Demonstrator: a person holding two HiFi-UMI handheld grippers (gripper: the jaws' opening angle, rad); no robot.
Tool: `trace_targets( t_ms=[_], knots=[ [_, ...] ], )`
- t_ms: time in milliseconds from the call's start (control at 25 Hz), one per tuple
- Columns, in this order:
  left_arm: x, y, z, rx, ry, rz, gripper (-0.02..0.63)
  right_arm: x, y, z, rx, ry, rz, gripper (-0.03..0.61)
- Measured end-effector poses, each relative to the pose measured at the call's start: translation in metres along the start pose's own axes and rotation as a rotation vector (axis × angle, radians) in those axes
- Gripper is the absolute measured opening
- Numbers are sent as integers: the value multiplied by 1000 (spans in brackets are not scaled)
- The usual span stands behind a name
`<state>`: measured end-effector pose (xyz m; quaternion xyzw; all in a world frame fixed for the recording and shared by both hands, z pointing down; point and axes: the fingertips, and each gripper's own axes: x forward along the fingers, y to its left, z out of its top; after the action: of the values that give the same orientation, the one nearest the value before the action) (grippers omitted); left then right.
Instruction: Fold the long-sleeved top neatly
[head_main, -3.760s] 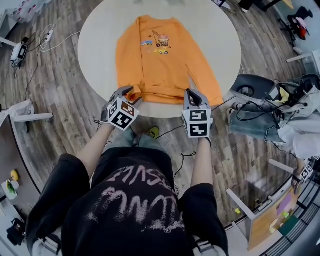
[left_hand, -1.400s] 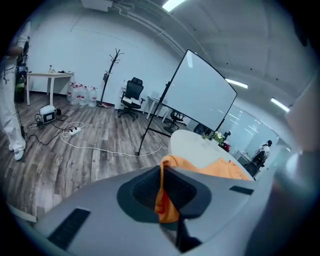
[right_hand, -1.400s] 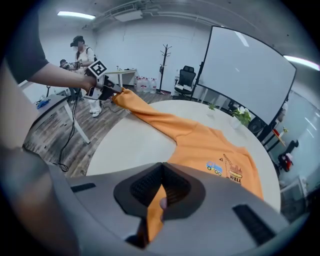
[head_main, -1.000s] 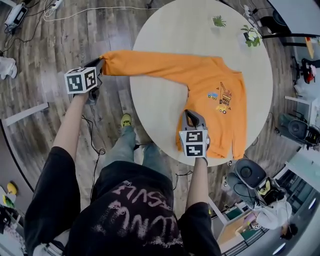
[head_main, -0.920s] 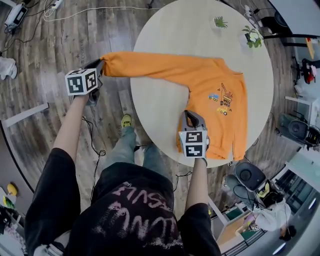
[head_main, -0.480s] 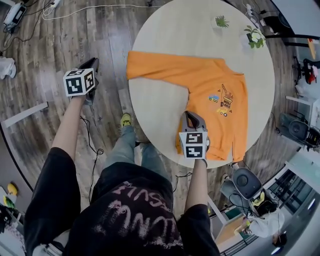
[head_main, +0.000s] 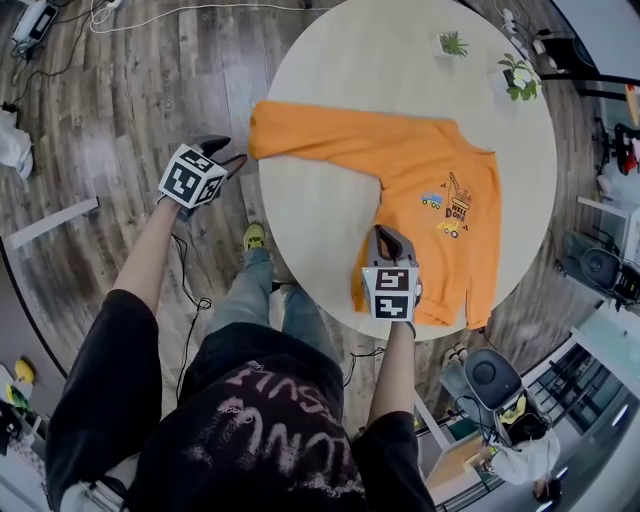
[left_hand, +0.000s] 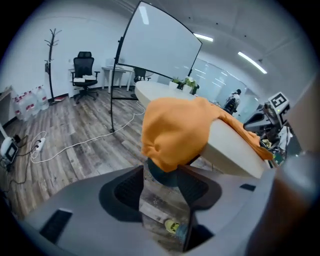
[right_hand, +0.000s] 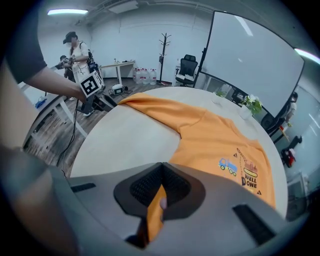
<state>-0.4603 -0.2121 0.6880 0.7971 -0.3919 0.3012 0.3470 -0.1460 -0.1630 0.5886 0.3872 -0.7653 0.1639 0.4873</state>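
Note:
The orange long-sleeved top (head_main: 440, 190) lies flat on the round pale table (head_main: 320, 215), print side up. One sleeve (head_main: 300, 130) stretches left, and its cuff (left_hand: 172, 135) droops over the table's edge. My left gripper (head_main: 228, 152) hovers off the table just left of that cuff. Its jaws are opening, with nothing between them and the cuff just beyond the tips. My right gripper (head_main: 388, 238) is at the near edge, shut on the top's hem (right_hand: 155, 215).
Two small potted plants (head_main: 452, 44) (head_main: 520, 75) stand at the table's far rim. Wooden floor with cables surrounds the table. An office chair (head_main: 490, 375) is at lower right. A whiteboard (left_hand: 155, 45) stands behind the table, and a person (right_hand: 77, 47) stands far off.
The left gripper let go of the sleeve cuff, which dropped back onto the table's edge. That gripper then rolled and moved down toward the table. The right gripper stayed put.

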Motion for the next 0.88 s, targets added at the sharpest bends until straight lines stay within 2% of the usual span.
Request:
trace_targets(
  t_ms=[80,160,240,280,360,480,560,640,760,880],
  knots=[
    [11,-7,-1,18,12,-33,215,1,-1,-3,6,6,-4,5],
    [20,-8,3,42,11,-22,205,0,-3,-5,14,10,-9,5],
    [24,-3,11,39,-6,6,60,0,-5,-8,21,14,-15,5],
    [24,0,15,29,-14,18,45,1,-6,-8,24,15,-18,5],
    [21,7,21,32,-16,37,40,0,-7,-11,30,17,-22,5],
    [3,19,23,84,-4,69,36,1,-9,-14,43,18,-22,5],
    [-14,31,30,92,-24,87,35,3,-11,-14,46,16,-20,5],
    [-31,41,42,79,-58,96,35,5,-12,-14,46,14,-18,5],
    [-52,49,58,31,-101,59,37,5,-11,-11,50,5,-17,5],
    [-59,56,62,8,-99,52,37,3,-9,-9,48,2,-17,5]
  ],
)
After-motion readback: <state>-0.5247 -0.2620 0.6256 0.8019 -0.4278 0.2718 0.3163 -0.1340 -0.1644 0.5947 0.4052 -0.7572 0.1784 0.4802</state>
